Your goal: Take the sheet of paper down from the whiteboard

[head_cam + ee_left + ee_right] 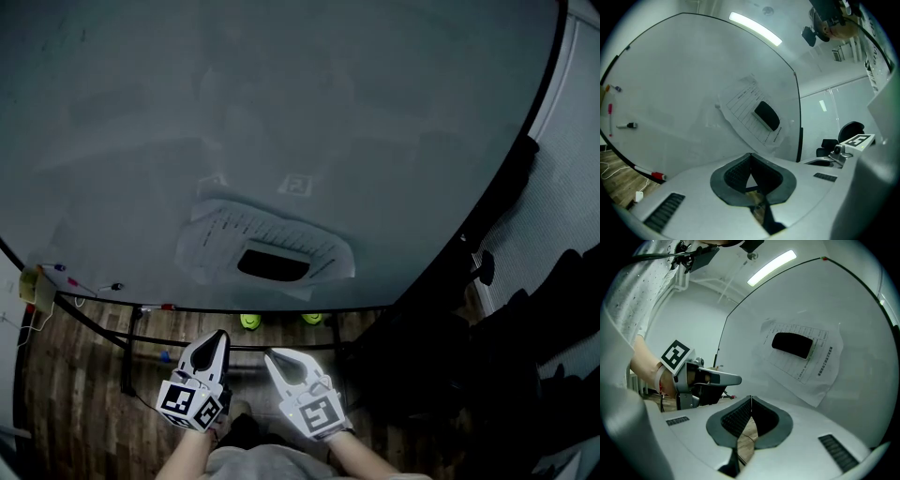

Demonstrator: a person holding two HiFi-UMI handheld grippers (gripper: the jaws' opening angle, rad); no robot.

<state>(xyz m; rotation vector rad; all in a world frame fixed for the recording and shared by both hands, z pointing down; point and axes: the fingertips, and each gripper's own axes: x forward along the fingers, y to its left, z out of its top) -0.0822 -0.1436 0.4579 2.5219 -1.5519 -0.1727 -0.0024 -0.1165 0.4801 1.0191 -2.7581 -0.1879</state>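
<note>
Both grippers sit low in the head view, side by side and close together over the wood floor point(75, 394), each pointing towards the whiteboard point(281, 94) and well short of it. On the left gripper point(217, 342) the jaws are fully together with nothing between them; its own view shows the dark ribbed pads meeting in a single seam point(750, 157). On the right gripper point(277, 361) the jaws are likewise pressed together and empty, the pads meeting at one line in its own view point(751, 399). A marker cube point(192, 403) rides on the rear of the left gripper, and the right gripper view shows that cube point(675, 355) off to its left. The sheet of paper point(216, 239) hangs on the whiteboard ahead of the grippers, printed with ruled table lines, its edges creased and lifting a little from the surface. A black oblong block point(273, 264) lies on the sheet, pinning it to the board; it shows just right of the sheet's middle in the left gripper view point(767, 116) and near the sheet's upper part in the right gripper view point(792, 344). At the board's lower left edge lie a black marker point(628, 125) and a red-capped marker point(657, 176). Two yellow-green objects point(249, 322) show just beneath the board's bottom edge.
</note>
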